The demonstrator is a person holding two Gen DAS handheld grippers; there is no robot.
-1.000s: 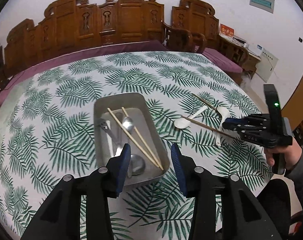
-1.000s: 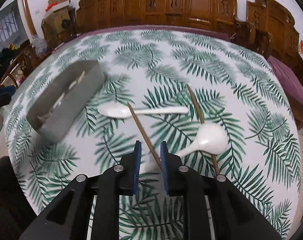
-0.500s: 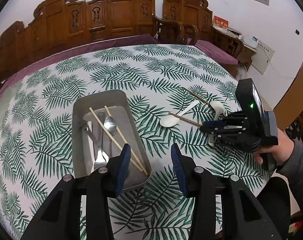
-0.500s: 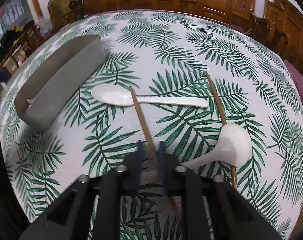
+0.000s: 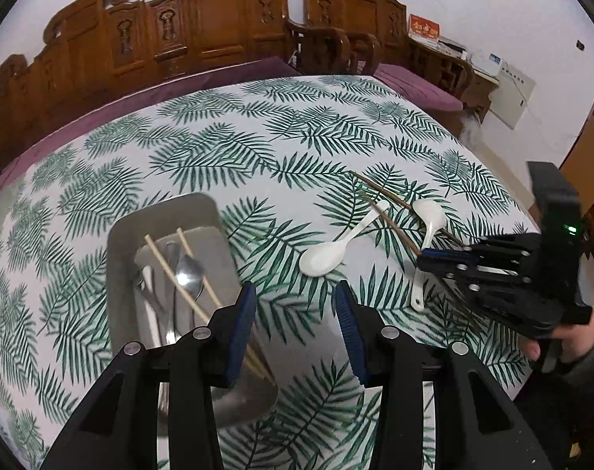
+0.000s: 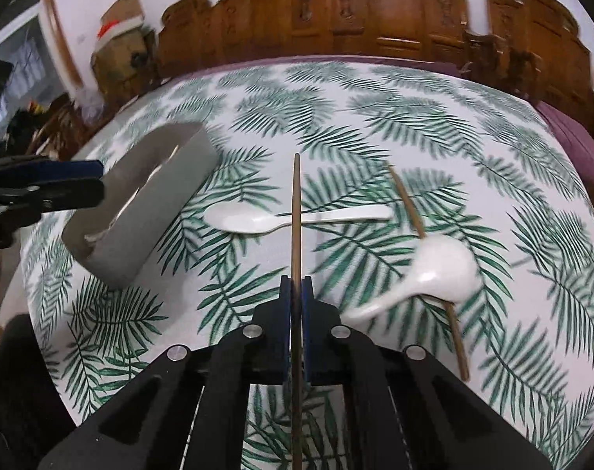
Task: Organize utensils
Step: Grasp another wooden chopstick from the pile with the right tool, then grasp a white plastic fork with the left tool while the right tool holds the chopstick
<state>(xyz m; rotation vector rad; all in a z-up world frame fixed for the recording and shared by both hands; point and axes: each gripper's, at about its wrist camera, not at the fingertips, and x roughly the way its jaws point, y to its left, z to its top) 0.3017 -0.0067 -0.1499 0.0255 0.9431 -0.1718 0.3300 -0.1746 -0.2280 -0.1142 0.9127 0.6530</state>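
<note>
Left wrist view: left gripper [image 5: 295, 323] hangs with jaws released, empty, by the grey metal rectangular tray [image 5: 118, 250], probably to steady it; pale wooden chopsticks [image 5: 179, 274] and a steel spoon [image 5: 187, 274] already lie inside.
Right wrist view: right gripper [image 6: 296, 293] is clenched on a dark brown wooden chopstick [image 6: 296, 211], apparently bound for the tray; its twin [image 6: 406, 205] and two white ceramic spoons [image 6: 297, 219] lie on the palm-leaf tablecloth [image 6: 375, 117].

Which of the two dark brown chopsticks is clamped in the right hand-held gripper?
The dark brown wooden chopstick crossing the long-handled white plastic spoon, clamped in the right hand-held gripper. The other chopstick lies under the short white spoon.
</note>
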